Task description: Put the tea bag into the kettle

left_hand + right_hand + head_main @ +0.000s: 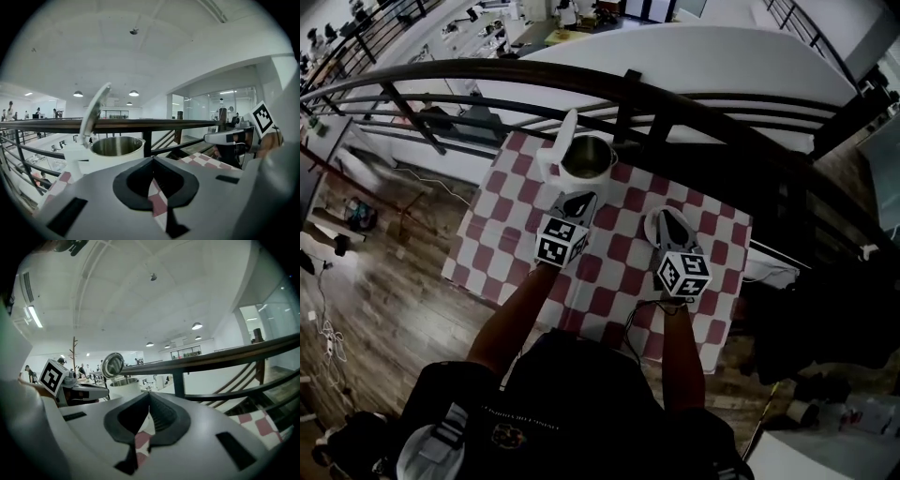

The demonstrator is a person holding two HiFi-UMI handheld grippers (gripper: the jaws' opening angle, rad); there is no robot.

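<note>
As the head view shows it, the electric kettle (586, 157) sits lid-up on the checkered table (623, 251), just ahead of the left gripper (578, 202), right gripper (667, 226) beside. Left gripper view: jaws clenched, empty, kettle right in front. Right gripper view: jaws clenched too, kettle off left

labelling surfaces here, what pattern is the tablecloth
The tablecloth is red and white checked; the head view shows it best.

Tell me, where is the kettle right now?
In the head view the kettle stands lid-up at the far edge of the checked table, just before the dark railing and directly ahead of the left gripper.
</note>
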